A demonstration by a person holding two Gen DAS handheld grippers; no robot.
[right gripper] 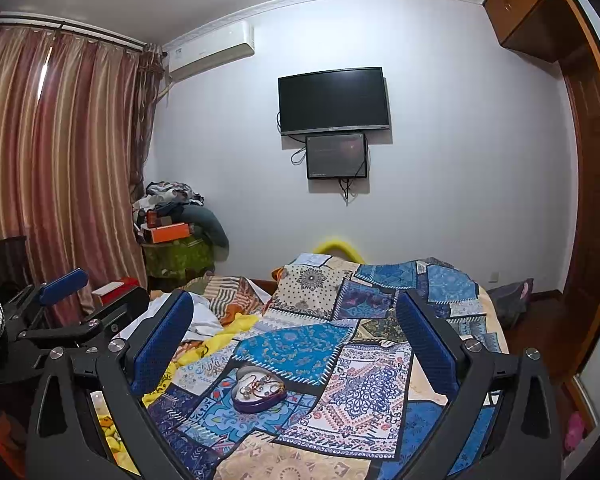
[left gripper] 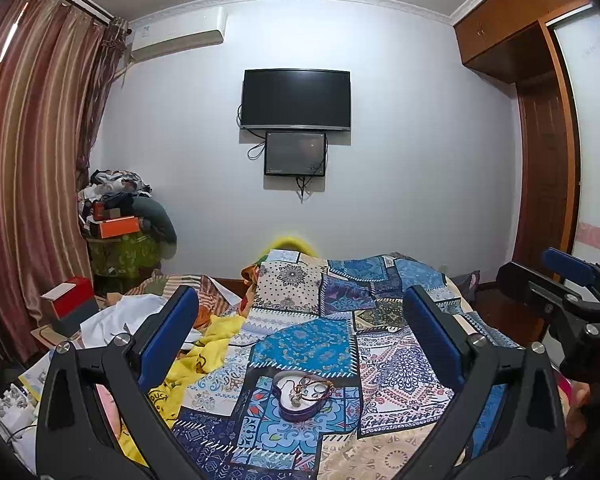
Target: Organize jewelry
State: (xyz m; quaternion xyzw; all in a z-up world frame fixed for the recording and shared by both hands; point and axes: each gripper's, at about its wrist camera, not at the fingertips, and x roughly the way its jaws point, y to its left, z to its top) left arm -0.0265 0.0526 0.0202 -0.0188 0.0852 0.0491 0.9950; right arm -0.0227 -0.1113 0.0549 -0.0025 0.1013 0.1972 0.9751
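On the bed's patchwork quilt [left gripper: 332, 344] sits a heart-shaped box [left gripper: 302, 394], lid off, jewelry [left gripper: 310, 388] tangled inside. Left gripper [left gripper: 300, 328] and right gripper [right gripper: 296, 332] hover above, jaws apart, empty. Sorted or awaiting sorting: unclear.

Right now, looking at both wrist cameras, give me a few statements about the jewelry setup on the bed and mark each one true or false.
1. The heart-shaped box lies open on the patchwork quilt. True.
2. The left gripper is clamped on the box. False: its fingers are spread wide, above and apart from it.
3. Jewelry lies inside the box, including a red cord bracelet. True.
4. The right gripper carries a necklace. False: it is open and holds nothing.
5. The wall television shows a bright picture. False: its screen is dark.
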